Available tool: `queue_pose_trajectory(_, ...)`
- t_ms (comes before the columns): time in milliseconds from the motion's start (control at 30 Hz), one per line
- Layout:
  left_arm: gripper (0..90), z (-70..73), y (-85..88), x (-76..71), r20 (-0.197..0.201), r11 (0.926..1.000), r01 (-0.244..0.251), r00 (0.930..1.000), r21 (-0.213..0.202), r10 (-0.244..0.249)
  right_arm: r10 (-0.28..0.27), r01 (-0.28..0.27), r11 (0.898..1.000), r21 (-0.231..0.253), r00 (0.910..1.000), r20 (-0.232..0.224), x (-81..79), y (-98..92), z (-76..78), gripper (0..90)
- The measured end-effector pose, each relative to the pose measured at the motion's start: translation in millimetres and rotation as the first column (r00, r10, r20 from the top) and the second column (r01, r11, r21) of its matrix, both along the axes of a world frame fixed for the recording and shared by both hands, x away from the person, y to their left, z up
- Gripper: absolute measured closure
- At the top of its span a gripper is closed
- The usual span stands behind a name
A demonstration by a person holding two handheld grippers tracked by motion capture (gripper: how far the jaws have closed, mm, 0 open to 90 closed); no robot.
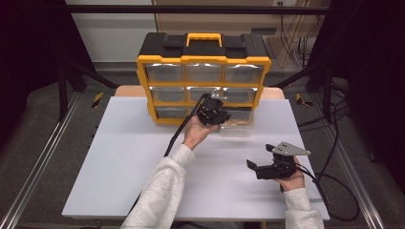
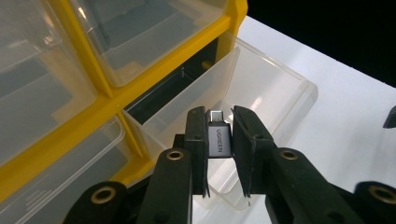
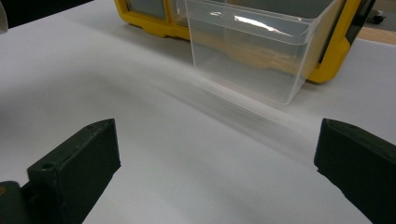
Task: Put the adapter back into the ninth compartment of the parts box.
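Note:
A small grey USB adapter (image 2: 219,139) with a metal plug sits clamped between the jaws of my left gripper (image 2: 219,149), which is shut on it. That gripper (image 1: 213,113) hovers over a clear plastic drawer (image 1: 236,128) pulled out from the bottom row of a yellow and black organizer (image 1: 203,86). The adapter hangs above the drawer's open top (image 2: 261,88). My right gripper (image 1: 258,168) rests low over the white table at the right, jaws wide apart and open with nothing between them. It faces the pulled-out drawer (image 3: 252,51).
The organizer (image 3: 154,18) holds several clear drawers in three rows and stands at the far edge of the white tabletop (image 1: 124,162). Black cables (image 1: 334,157) trail off the table's right side. Dark frame rails run along both sides.

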State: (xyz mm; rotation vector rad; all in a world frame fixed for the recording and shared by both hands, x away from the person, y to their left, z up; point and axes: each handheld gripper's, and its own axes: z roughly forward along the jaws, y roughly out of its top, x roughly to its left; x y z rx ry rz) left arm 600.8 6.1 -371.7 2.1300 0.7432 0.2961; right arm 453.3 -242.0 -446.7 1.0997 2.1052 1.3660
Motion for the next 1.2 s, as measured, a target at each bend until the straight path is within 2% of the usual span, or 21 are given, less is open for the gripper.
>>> queue_pose_trajectory(667, 75.5, -12.8, -5.3, 4.8, -0.018, 0.9995, 0.002, 0.9998, 0.03, -0.002, 0.0, 0.0, 1.0, 0.0, 1.0, -0.002, 0.0, 0.2, -0.2, 0.7)
queue_pose_trajectory(1200, 75.1, -19.0, -10.4, 5.1, -0.023, 0.9993, 0.012, 0.9997, 0.035, -0.012, 0.001, -0.001, 1.0, 0.002, 1.0, -0.003, 0.0, 0.1, 0.0, 0.7)
